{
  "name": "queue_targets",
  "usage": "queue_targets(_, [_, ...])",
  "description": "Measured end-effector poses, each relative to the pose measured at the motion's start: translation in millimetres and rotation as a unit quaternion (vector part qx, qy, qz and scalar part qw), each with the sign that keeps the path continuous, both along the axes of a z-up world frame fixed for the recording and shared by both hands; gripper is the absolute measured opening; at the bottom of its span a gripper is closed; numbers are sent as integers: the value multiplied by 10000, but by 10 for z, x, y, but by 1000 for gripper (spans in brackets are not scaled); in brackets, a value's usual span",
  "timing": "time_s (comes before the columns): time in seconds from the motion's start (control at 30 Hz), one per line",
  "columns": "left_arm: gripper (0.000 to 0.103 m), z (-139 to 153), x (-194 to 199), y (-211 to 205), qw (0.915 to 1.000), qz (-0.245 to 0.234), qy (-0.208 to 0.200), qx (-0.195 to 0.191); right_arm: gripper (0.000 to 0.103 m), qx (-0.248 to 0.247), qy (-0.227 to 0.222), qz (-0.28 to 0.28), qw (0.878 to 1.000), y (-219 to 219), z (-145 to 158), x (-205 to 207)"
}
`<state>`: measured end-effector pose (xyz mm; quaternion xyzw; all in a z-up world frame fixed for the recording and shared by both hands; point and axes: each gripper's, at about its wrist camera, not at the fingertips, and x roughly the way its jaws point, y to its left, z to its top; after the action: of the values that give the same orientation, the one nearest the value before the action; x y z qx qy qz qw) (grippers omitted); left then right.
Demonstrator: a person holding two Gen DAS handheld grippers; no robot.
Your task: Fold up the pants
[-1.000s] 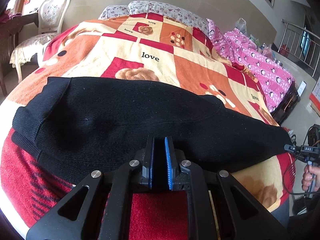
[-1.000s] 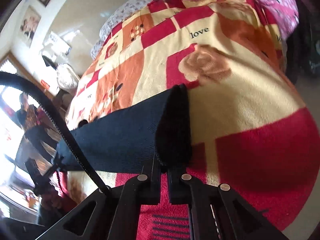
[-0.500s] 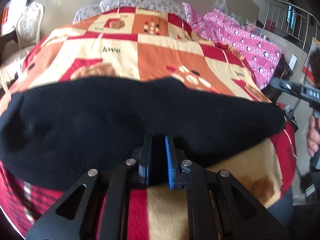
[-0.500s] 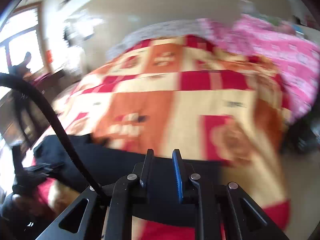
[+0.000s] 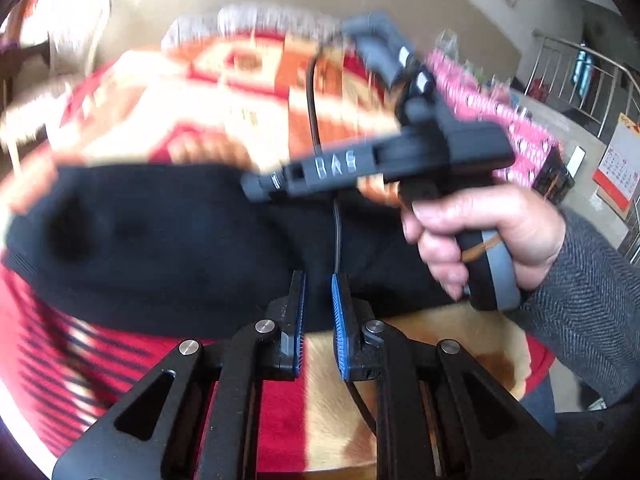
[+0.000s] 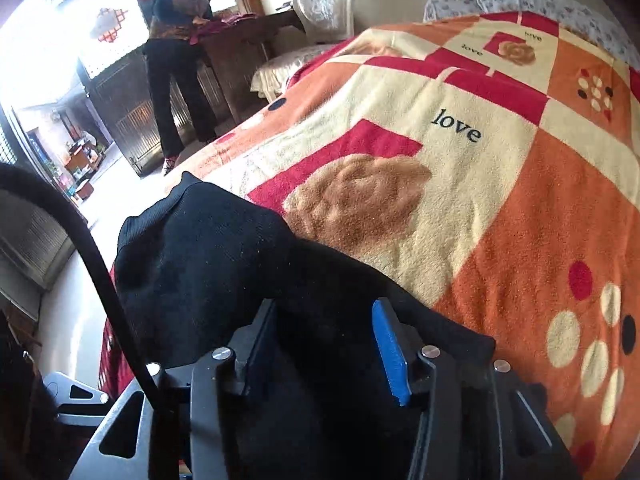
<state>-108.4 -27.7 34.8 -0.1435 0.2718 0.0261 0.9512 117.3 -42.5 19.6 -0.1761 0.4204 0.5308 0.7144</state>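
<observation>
The black knitted pants (image 5: 180, 248) lie folded lengthwise across the near part of the bed. My left gripper (image 5: 319, 300) hangs at their near edge, jaws a small gap apart and nothing between them. My right gripper, held in a hand (image 5: 480, 224), shows in the left wrist view as a black body (image 5: 384, 164) above the pants. In the right wrist view the right gripper (image 6: 324, 320) is open wide over the pants (image 6: 208, 264), with black fabric below and between the fingers.
The bed carries an orange, red and cream "love" blanket (image 6: 460, 132). A pink penguin-print quilt (image 5: 516, 128) lies at the right. A white chair (image 6: 320, 12), a dark table and a standing person (image 6: 176, 64) are beyond the bed's left side.
My right gripper let go of the pants' end, swung left across the bed over the pants and opened wide. My left gripper's jaws opened slightly and the view tilted.
</observation>
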Motion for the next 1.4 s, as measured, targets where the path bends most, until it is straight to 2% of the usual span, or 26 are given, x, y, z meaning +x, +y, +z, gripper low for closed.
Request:
queue_targets(0.07, [12, 158, -86, 150, 9968, 547, -258, 519, 46, 132, -18, -84, 9999, 0, 161, -32])
queue_targets(0.13, [12, 165, -87, 446, 9923, 1082, -230, 564, 46, 504, -128, -153, 9985, -5, 312, -18])
queue_targets(0.17, [12, 117, -70, 618, 9887, 1395, -73, 553, 46, 627, -114, -186, 9978, 16, 357, -12])
queue_targets(0.23, [12, -61, -58, 940, 9796, 1934, 336, 440, 46, 462, 38, -70, 9989, 196, 281, -52])
queue_targets(0.27, [12, -235, -43, 1118, 9755, 2071, 728, 149, 47, 322, 79, 51, 9994, 286, 218, -60])
queue_targets(0.3, [12, -305, -125, 1203, 9784, 1985, 560, -173, 50, 22, 155, 254, 9996, 427, 54, -101])
queue_targets(0.33, [11, -303, -220, 1246, 9794, 1945, 410, -352, 59, -216, 68, 373, 9990, 509, -104, -149])
queue_targets(0.37, [11, -299, -269, 1244, 9802, 1887, 438, -402, 70, 42, -341, 495, 9982, 486, -87, -262])
queue_targets(0.4, [12, -266, -308, 1215, 9803, 1902, 418, -324, 69, -252, -460, 625, 9967, 552, -111, -337])
queue_targets(0.5, [12, -174, -360, 1135, 9800, 1964, 309, -47, 66, -249, -931, 497, 9941, 625, 49, -455])
queue_targets(0.57, [12, -133, -414, 1126, 9764, 2150, 195, 77, 66, 229, -800, 539, 9951, 643, 187, -490])
queue_targets(0.63, [12, -200, -416, 1241, 9698, 2405, 395, -33, 68, 473, -438, 746, 9951, 688, 192, -509])
queue_targets(0.7, [12, -236, -405, 1389, 9640, 2561, 530, -476, 69, 21, -194, 905, 9957, 844, -58, -513])
queue_targets(0.73, [12, -198, -301, 1468, 9631, 2578, 519, -571, 68, 42, -311, 928, 9952, 832, -91, -544])
queue_targets(0.8, [12, -48, -241, 1501, 9628, 2623, 451, -460, 66, 95, -236, 903, 9956, 750, 7, -546])
queue_targets(0.83, [12, 44, -189, 1503, 9655, 2548, 337, -423, 62, 84, -179, 781, 9968, 650, 84, -518])
queue_targets(0.9, [12, 204, 1, 1500, 9746, 2188, 162, -452, 62, 323, -290, 566, 9975, 351, 253, -465])
queue_targets(0.97, [12, 273, 276, 1493, 9806, 1920, 228, -317, 62, 620, -399, 149, 9972, -108, 433, -316])
queue_targets(1.03, [12, 188, 512, 1540, 9790, 1967, 513, -167, 62, 748, -450, -281, 9958, -596, 551, -198])
queue_targets(1.13, [13, -263, 722, 1726, 9673, 2071, 1327, -621, 62, 971, -562, -1093, 9877, -1645, 637, -80])
queue_targets(1.17, [13, -252, 644, 1727, 9700, 2137, 1003, -590, 62, 1068, -532, -1267, 9847, -1883, 650, -74])
queue_targets(1.23, [13, -229, 633, 1688, 9717, 2064, 1058, -440, 62, 1281, -437, -1895, 9725, -2585, 626, -40])
queue_targets(1.27, [13, -211, 630, 1671, 9715, 2078, 1082, -370, 62, 1349, -439, -2349, 9616, -3029, 626, -56])
queue_targets(1.33, [13, -162, 602, 1628, 9682, 2241, 1073, -305, 62, 1449, -473, -2966, 9428, -3562, 607, -56])
queue_targets(1.37, [13, -116, 573, 1585, 9668, 2339, 998, -263, 62, 1480, -513, -3378, 9281, -3853, 585, -68])
queue_targets(1.4, [13, -51, 536, 1504, 9673, 2381, 850, -190, 62, 1482, -518, -3599, 9197, -4012, 571, -77])
